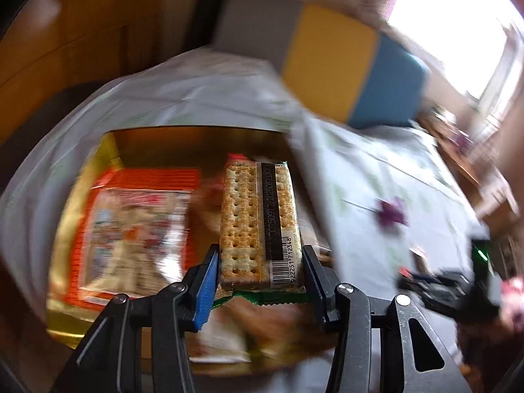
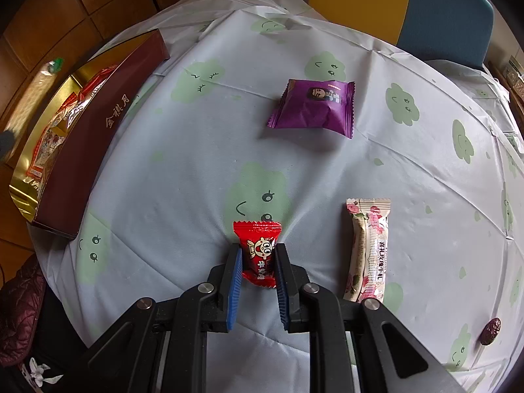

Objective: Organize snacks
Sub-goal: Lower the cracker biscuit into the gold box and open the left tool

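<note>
Gripping cracker pack [image 1: 258, 226] over box [image 1: 62, 222], left gripper [image 1: 260, 258] angled down

A pale tablecloth [image 2: 203, 150] with green cloud faces; yellow-and-blue chairs [image 2: 360, 3] stand behind.

On the pale blue tablecloth [image 2: 196, 163] with green cloud faces lie one purple pillow-shaped snack packet [image 2: 312, 108], one red wrapped candy [image 2: 258, 252], one long floral-printed bar wrapper [image 2: 368, 249] and one dark red date [image 2: 490, 326]. One maroon gift box [image 2: 95, 137] stands at its left edge. One clear-wrapped cracker pack [image 1: 258, 226] shows.
</note>
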